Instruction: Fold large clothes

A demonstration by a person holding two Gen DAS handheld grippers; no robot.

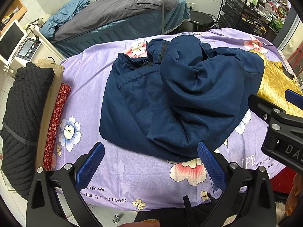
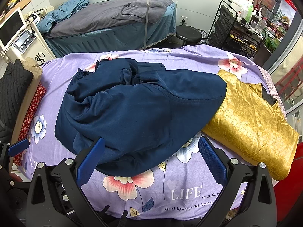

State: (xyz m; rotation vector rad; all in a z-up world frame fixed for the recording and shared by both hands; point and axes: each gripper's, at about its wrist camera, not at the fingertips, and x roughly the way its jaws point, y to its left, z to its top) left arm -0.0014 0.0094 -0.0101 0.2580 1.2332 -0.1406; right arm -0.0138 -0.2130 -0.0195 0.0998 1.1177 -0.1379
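Note:
A crumpled navy blue garment [image 1: 170,98] lies in a heap on the table, which is covered by a purple flowered sheet [image 1: 132,179]; it also shows in the right wrist view [image 2: 140,113]. My left gripper [image 1: 151,162] is open and empty, just short of the garment's near edge. My right gripper [image 2: 151,158] is open and empty, its fingers either side of the garment's near edge, above the sheet [image 2: 189,189]. The right gripper also shows at the right edge of the left wrist view [image 1: 280,113].
A folded gold garment [image 2: 251,121] lies to the right of the navy one. Folded black quilted [image 1: 20,117], beige and red patterned clothes are stacked at the table's left end. A massage bed [image 2: 113,22], a stool [image 2: 189,34] and a black shelf cart [image 2: 238,32] stand behind.

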